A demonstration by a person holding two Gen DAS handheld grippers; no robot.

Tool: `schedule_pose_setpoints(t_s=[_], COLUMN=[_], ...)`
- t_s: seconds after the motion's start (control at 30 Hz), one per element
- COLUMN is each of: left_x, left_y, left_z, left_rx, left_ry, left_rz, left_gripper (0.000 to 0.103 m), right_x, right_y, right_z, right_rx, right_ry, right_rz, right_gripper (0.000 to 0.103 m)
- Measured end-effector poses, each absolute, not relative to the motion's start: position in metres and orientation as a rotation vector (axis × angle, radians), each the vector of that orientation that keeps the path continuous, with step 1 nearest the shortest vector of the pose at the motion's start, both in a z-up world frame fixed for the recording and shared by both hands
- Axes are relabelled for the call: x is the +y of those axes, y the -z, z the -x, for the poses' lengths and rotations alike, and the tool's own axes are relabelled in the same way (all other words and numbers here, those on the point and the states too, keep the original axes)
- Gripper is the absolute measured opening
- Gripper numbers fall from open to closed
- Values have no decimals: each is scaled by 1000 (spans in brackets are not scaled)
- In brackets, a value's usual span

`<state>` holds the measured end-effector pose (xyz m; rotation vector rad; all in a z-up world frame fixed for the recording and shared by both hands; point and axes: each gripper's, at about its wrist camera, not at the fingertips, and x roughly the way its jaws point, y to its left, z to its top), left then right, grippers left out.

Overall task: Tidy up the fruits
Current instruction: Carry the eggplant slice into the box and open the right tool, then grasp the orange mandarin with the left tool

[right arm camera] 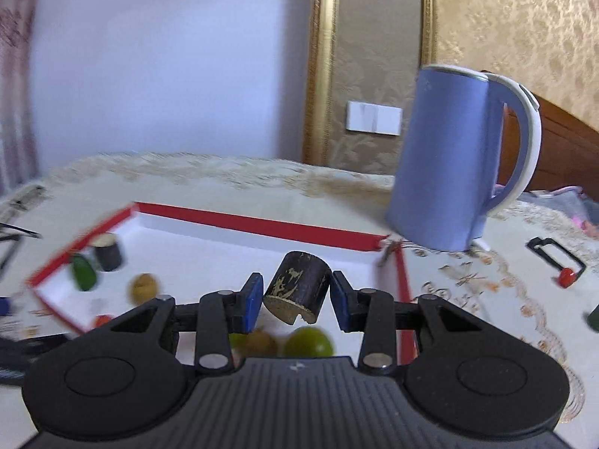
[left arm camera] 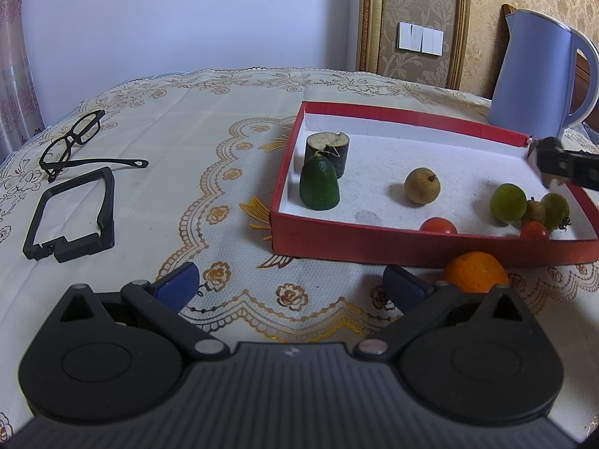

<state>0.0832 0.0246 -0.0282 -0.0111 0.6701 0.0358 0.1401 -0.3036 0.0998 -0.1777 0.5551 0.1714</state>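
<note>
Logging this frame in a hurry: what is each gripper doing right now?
Left gripper: open, holding nothing, low over the tablecloth.
Right gripper: closed on a dark sugarcane piece, over the red box.

Blue kettle (left arm camera: 535,71), glasses (left arm camera: 71,142), tablecloth (left arm camera: 179,119)

I see matt black plastic on my left tool (left arm camera: 292,286), with smooth blue pads (left arm camera: 179,284). The red box (left arm camera: 411,241) looks like matt cardboard. A lace-patterned cloth (left arm camera: 194,123) covers the bench. The kettle (right arm camera: 445,157) is smooth lilac plastic. My right tool (right arm camera: 295,295) holds a dark cylinder piece (right arm camera: 295,286), rough and scuffed.
</note>
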Motion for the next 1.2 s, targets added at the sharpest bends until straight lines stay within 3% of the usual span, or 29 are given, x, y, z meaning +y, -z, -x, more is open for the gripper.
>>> schedule_pose_setpoints(t_s=[0.43, 0.87, 1.0, 1.2], left_x=[24, 25, 24, 16], left_y=[28, 28, 28, 18], left_z=[-83, -83, -83, -59], left_rx=[670, 671, 671, 618], left_ry=[-36, -36, -36, 0], left_rz=[11, 11, 10, 1], left_gripper=[103, 103, 103, 103], right_x=[-299, -330, -353, -382], right_y=[-69, -101, -101, -92], right_z=[-177, -91, -54, -35], right_rx=[642, 562, 571, 620], right_ry=[-139, -168, -158, -110], right_rz=[217, 186, 182, 186], right_gripper=[39, 44, 63, 64])
